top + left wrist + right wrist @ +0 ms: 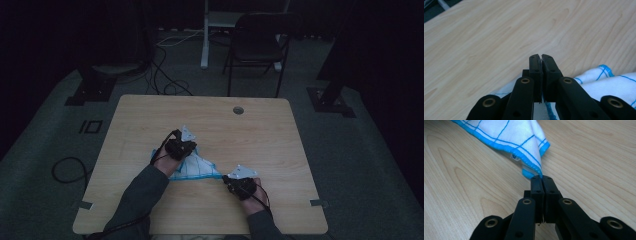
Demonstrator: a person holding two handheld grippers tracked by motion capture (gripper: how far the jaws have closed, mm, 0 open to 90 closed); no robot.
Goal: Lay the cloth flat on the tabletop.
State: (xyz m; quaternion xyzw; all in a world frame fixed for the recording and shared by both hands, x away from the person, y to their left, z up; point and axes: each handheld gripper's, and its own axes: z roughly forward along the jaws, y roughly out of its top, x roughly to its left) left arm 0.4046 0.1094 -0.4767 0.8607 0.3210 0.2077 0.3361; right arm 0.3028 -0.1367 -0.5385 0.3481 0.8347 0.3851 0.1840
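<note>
The light wooden desk [210, 120] with rounded corners stood on a grey carpeted floor [360, 150]. A small round cable hole [238, 110] sat near its far edge. Directly on the wood lay a white cloth with blue grid lines and a blue stitched hem [197, 167], rumpled, toward the near side of the middle.
</note>
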